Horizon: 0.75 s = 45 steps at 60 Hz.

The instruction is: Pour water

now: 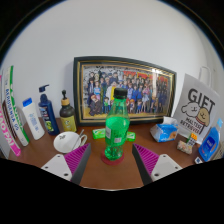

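A green plastic bottle [116, 128] with a dark cap stands upright on a small red coaster on the brown table [110, 172]. It stands just ahead of my gripper [112, 158] and in line with the gap between the fingers. The fingers are open, with purple pads [80, 156] on the left and right, and there is a gap at each side of the bottle's base. A white cup on a saucer [69, 142] sits left of the bottle.
A framed group photo [124, 88] leans on the wall behind the bottle. Several toiletry bottles and tubes [33, 117] stand at the left. A white "GIFT" card [198, 108], a blue box [166, 130] and a blue bottle [209, 144] stand at the right.
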Available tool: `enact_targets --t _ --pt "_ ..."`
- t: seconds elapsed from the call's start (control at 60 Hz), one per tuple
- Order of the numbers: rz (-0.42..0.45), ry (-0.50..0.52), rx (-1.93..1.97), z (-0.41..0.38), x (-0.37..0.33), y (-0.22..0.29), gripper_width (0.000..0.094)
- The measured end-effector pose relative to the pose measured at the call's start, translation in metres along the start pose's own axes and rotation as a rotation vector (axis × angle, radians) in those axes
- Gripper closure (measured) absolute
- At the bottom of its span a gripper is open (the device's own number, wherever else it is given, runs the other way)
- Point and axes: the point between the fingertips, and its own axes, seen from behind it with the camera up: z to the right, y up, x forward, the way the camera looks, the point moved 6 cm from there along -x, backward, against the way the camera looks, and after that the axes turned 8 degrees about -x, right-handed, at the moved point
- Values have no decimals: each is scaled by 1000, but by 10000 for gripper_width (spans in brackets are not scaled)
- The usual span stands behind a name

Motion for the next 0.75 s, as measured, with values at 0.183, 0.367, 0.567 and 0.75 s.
enact_targets --t 0.183,0.367,0.567,0.75 --pt "-65 5 9 -22 -105 -3 88" --pt "-87 -1 -16 -46 -213 -7 87" --pt "-71 -20 -56 -56 -283 -13 85" --pt "-78 -25 -34 -60 -309 -27 86"
